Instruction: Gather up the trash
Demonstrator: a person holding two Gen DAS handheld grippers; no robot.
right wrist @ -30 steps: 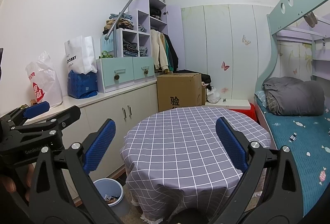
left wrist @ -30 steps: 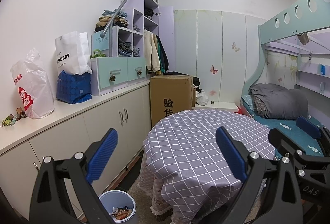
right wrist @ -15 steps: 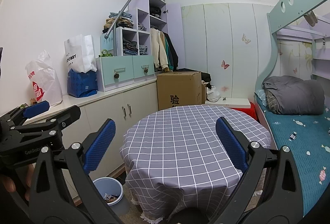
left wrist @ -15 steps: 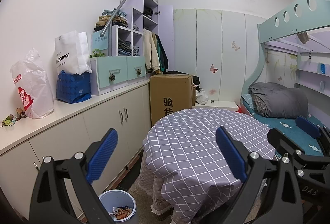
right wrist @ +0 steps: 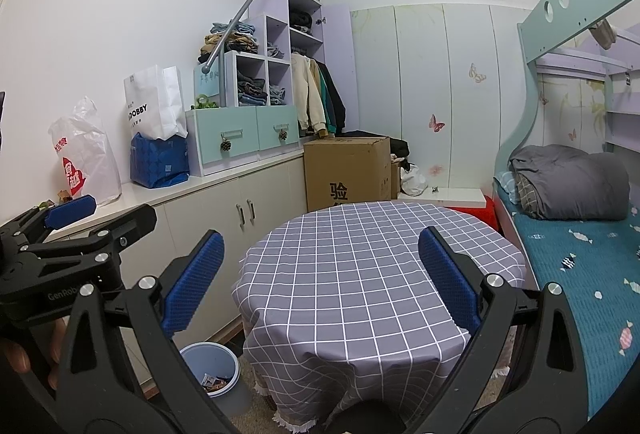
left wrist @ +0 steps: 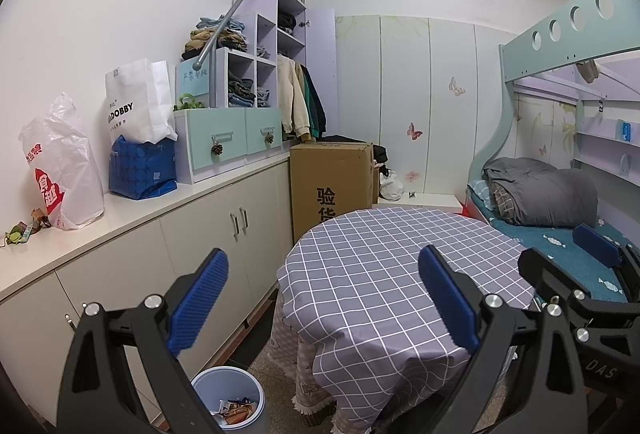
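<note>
A blue-grey trash bin (left wrist: 230,398) with wrappers inside stands on the floor left of the round table (left wrist: 384,258); it also shows in the right wrist view (right wrist: 212,370). The table's grey checked cloth (right wrist: 352,266) is bare. My left gripper (left wrist: 324,298) is open and empty, held above the table's near edge. My right gripper (right wrist: 320,282) is open and empty over the table. Small scraps (left wrist: 24,230) lie on the counter at far left, beside a white plastic bag (left wrist: 60,170).
A white counter with cabinets (left wrist: 200,218) runs along the left wall, bearing bags and drawer units (left wrist: 228,134). A cardboard box (left wrist: 332,182) stands behind the table. A bunk bed (right wrist: 580,226) with a grey duvet is at the right.
Both views have shifted very slightly; the grippers stay open and empty.
</note>
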